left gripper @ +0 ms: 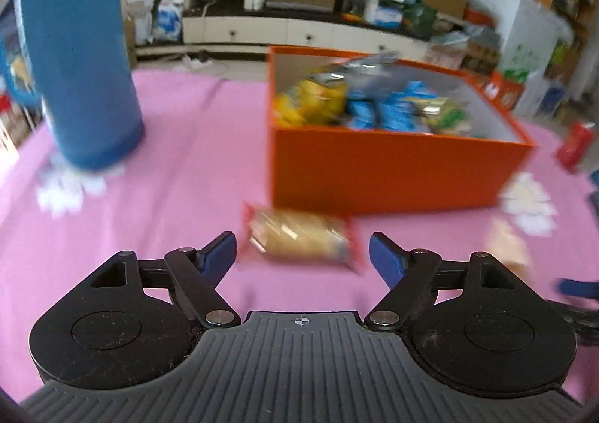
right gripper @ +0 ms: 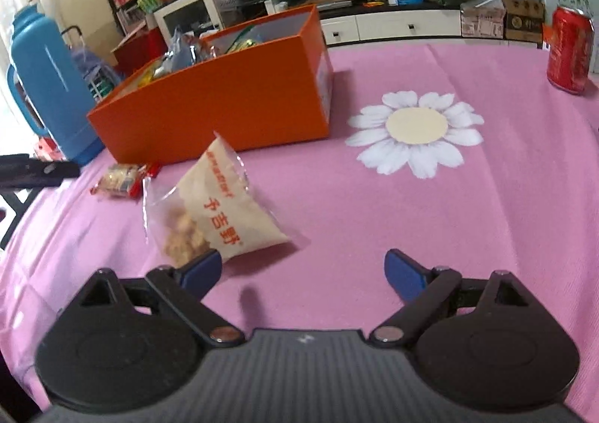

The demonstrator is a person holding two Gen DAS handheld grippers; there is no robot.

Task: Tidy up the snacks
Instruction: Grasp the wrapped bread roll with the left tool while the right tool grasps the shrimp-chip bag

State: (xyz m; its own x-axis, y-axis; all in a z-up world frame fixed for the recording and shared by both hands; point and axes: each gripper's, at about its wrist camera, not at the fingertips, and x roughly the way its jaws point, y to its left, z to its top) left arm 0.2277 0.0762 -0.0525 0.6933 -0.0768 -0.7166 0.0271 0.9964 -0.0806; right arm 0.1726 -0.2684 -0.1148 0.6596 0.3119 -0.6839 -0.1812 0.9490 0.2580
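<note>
An orange box [left gripper: 389,168] stands on the pink tablecloth and holds several yellow, blue and green snack packs [left gripper: 374,104]. A small red-edged cracker pack [left gripper: 303,239] lies on the cloth just before the box, between and slightly beyond the tips of my left gripper [left gripper: 302,258], which is open and holds nothing. In the right wrist view the same box [right gripper: 224,104] is at upper left, the cracker pack [right gripper: 121,179] lies before it, and a white bag with red print [right gripper: 221,205] lies nearer. My right gripper [right gripper: 303,271] is open, its left fingertip beside the bag's near corner.
A tall blue thermos [left gripper: 78,48] stands at the left on the cloth. A red soda can [right gripper: 569,48] stands at the far right edge. White daisy prints [right gripper: 415,130] mark the cloth. Cluttered shelves and a TV cabinet lie beyond the table.
</note>
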